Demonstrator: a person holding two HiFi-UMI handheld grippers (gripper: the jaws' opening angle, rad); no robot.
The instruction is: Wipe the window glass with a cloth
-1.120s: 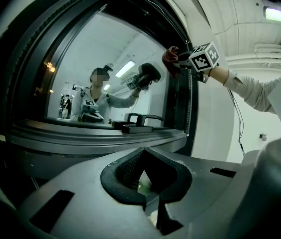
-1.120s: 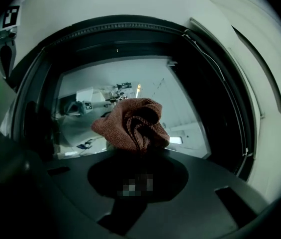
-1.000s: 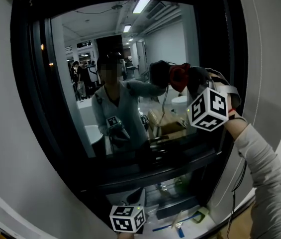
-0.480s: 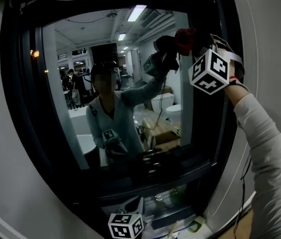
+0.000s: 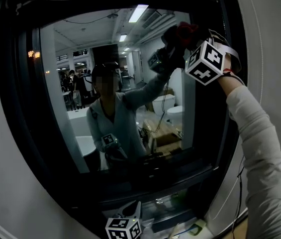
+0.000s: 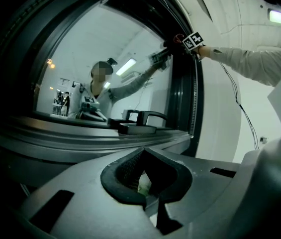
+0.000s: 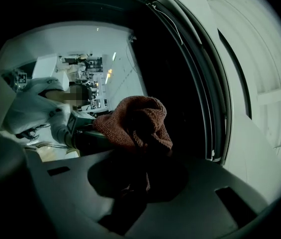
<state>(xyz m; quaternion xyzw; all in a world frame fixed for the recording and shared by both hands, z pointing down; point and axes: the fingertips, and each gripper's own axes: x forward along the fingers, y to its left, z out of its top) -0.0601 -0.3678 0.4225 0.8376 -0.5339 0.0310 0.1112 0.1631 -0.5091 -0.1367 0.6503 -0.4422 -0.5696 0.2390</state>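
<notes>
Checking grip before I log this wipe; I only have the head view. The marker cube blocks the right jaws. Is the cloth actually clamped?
Observer: Yes. In the right gripper view the right gripper has its jaws shut on the reddish-brown cloth, which bunches out ahead of them.
Operator: And the left gripper? I only see its cube at the bottom edge.
Observer: The left gripper has its jaws together with nothing between them.
Operator: Where is it aimed?
Observer: Upward past the lower window frame; the dark window handle lies ahead of its jaws.
</notes>
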